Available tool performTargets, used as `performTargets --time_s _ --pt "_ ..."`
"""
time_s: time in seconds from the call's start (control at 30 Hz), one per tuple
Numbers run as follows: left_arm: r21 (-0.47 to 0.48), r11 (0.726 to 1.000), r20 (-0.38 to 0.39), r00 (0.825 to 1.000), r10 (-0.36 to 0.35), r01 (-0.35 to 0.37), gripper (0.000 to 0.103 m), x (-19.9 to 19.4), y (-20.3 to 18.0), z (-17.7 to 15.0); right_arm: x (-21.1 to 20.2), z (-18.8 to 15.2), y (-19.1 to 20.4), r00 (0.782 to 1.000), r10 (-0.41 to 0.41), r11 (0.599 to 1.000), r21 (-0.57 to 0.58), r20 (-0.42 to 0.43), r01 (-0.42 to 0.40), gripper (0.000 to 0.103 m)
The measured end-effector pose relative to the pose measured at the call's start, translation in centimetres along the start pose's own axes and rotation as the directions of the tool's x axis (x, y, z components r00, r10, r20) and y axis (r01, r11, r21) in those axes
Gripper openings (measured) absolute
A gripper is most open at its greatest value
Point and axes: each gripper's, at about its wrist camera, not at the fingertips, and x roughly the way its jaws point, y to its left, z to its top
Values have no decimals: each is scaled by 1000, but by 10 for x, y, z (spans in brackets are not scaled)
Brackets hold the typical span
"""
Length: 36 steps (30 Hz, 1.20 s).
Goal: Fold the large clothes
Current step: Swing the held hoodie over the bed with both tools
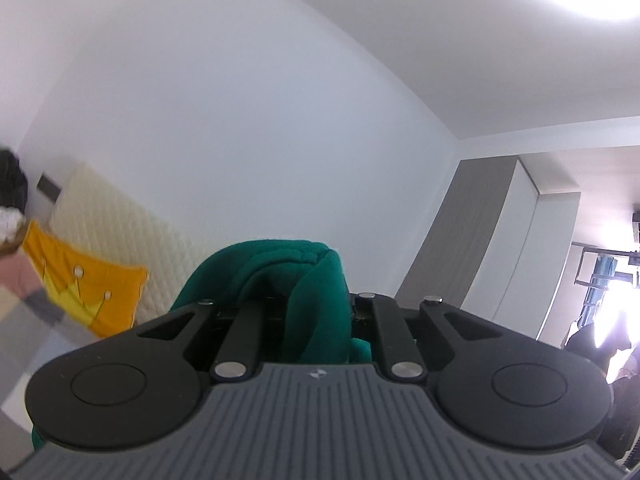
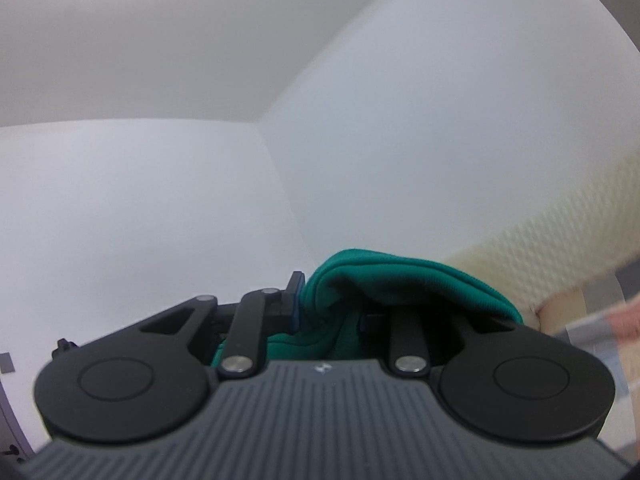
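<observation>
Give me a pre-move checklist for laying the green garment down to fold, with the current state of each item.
1. Left gripper has cloth: ok. The green garment is bunched between its fingers.
2. Right gripper has cloth: ok. The same green cloth is pinched there and drapes over its right side.
3. Both grips firm enough: cannot tell. The pads are hidden under fabric.
4. Garment hanging free and untwisted: cannot tell. Both cameras look up at the white wall, and the hanging part is out of view.
5. Landing spot: cannot tell. Only the padded headboard and an orange crown pillow show at the edge.
</observation>
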Motion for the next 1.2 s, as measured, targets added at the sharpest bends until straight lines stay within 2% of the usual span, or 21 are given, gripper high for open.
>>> performTargets --time_s 0.17,0.27,0.33,0.37,0.43,0.57,0.73,0.87,0.97,1.1,1.17,1.2 --pt "65 998 52 999 -10 7 16 -5 -27 43 13 34 18 999 20 998 -53 43 -18 27" --pt "104 994 35 999 25 -28 16 6 -27 41 30 37 10 999 -15 997 -77 35 18 27" --pt "112 992 -5 998 63 -62 16 25 -13 30 47 26 -7 998 -56 995 -77 1 56 27" --pt "108 991 -31 996 83 -80 16 51 7 18 56 18 -21 997 -75 995 -65 -20 73 27" --pt "98 990 -83 990 113 -105 17 79 35 -5 78 -7 -56 991 -113 993 -37 -71 111 27" --pt "74 985 -199 966 167 -155 17 141 100 -63 126 -62 -134 964 -196 980 -1 -178 199 27" --pt "85 969 -304 920 248 -233 18 242 200 -154 204 -127 -244 920 -289 954 -2 -263 300 27" --pt "46 958 -402 872 279 -285 19 324 289 -227 276 -187 -344 867 -358 926 -11 -347 378 27" --pt "21 945 -482 825 296 -327 19 378 366 -296 325 -237 -415 819 -398 901 -10 -414 433 27" --pt "41 935 -583 751 309 -353 19 444 445 -375 356 -304 -476 753 -448 867 -29 -483 497 27" --pt "40 929 -625 716 310 -368 20 471 480 -409 369 -338 -511 710 -470 845 -35 -525 534 27" --pt "40 924 -642 699 315 -380 22 482 495 -421 366 -346 -513 692 -474 836 -32 -545 548 27"
